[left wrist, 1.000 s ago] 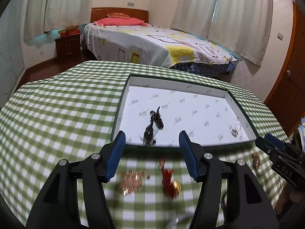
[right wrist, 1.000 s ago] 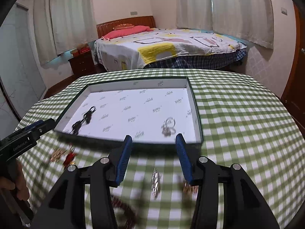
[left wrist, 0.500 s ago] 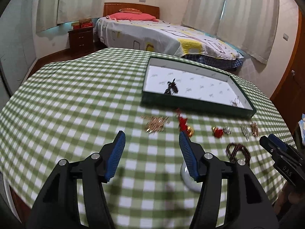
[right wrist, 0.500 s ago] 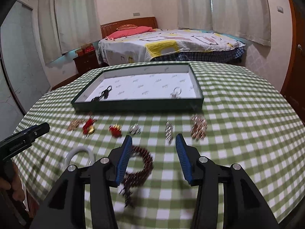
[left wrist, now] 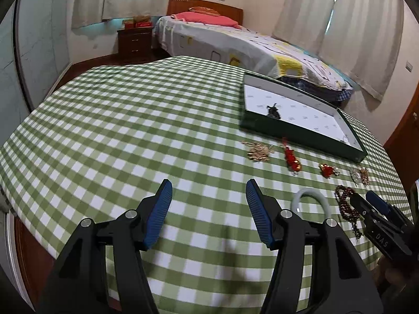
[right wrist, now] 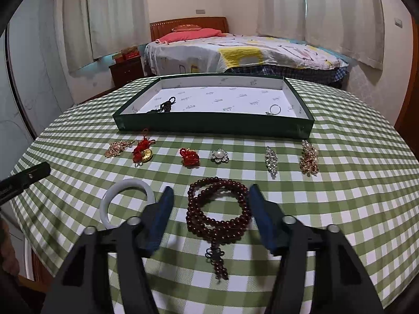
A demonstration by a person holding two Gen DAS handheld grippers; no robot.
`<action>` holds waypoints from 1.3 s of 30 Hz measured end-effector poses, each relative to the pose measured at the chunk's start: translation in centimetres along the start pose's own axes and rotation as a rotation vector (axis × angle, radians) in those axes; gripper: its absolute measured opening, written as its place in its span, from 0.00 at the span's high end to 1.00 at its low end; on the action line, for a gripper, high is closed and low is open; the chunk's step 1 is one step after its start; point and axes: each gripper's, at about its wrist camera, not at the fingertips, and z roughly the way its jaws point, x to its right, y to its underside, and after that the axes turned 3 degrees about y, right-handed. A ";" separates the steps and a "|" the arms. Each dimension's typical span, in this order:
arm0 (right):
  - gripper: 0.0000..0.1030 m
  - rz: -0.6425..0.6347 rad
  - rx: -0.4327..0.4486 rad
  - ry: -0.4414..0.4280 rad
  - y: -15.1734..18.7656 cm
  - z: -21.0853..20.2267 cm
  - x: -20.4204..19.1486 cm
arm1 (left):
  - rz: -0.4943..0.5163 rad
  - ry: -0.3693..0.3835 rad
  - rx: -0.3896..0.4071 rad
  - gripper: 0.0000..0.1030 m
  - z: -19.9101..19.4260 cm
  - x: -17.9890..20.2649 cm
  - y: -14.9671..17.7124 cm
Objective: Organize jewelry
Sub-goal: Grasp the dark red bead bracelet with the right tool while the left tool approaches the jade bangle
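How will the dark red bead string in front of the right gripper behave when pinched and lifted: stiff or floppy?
The bead string is probably floppy: it lies in loose stacked coils, so the loops would likely sag and unwind. Its knotted tassel end trails loose and may swing or drag. The round beads look glossy, so the right gripper, open around the coils, may slip.

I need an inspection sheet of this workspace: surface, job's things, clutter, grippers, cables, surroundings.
Surface: round table under green checked cloth.
Job's things: green tray holding a dark knotted piece and a ring; in front of it, a row of small ornaments, among them a pearl brooch; nearer, a white bangle and a dark red bead string.
Clutter: nothing seen.
Grippers: left gripper open, empty; right gripper open, jaws just widening, bead string lies between them, untouched.
Cables: nothing seen.
Surroundings: bed, nightstand, curtains.
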 end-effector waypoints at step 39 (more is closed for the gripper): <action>0.84 0.019 -0.101 0.039 0.3 1.6 3.2 | 0.083 0.094 -0.083 0.44 2.0 4.3 1.5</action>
